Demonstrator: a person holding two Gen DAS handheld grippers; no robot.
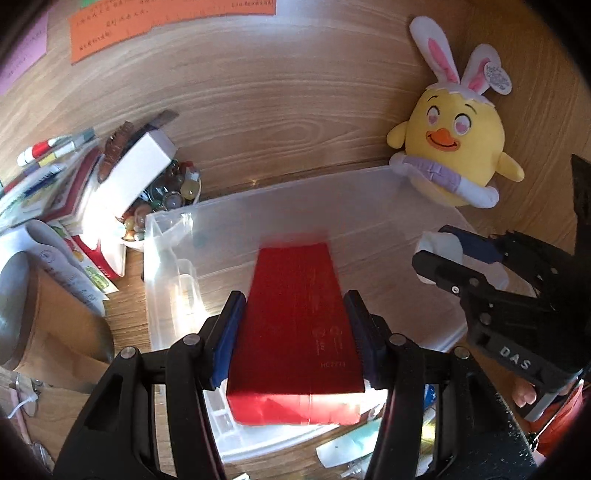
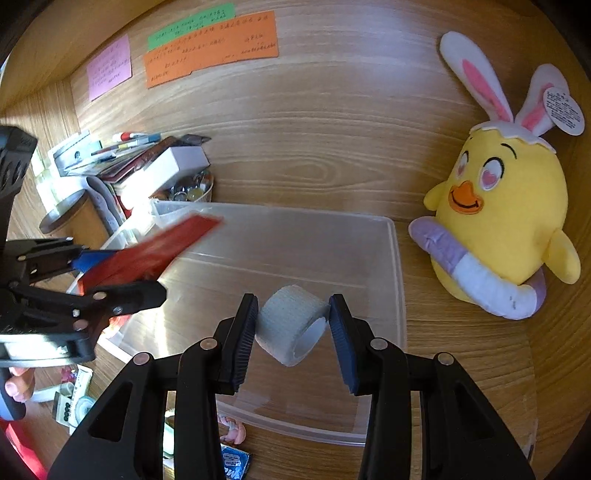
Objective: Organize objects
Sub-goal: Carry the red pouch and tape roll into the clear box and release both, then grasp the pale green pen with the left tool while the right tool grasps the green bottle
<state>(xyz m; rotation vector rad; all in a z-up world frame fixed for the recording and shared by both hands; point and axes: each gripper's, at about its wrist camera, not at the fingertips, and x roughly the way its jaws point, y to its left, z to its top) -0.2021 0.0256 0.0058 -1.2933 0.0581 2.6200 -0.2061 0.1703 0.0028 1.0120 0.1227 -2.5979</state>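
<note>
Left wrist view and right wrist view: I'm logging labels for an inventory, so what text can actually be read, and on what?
"DAS": white letters on the right tool's black body.
"HC777" (last characters unsure): faint print on the red box held in the left tool.
Orange note, green note, pink note: handwriting, too small to read.
Tag on the plush chick's ear: too small.
Blue packet: blurred.

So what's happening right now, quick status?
Left gripper clamps red box. Right gripper clamps white tape roll. Both over clear bin, nothing blocking it.
</note>
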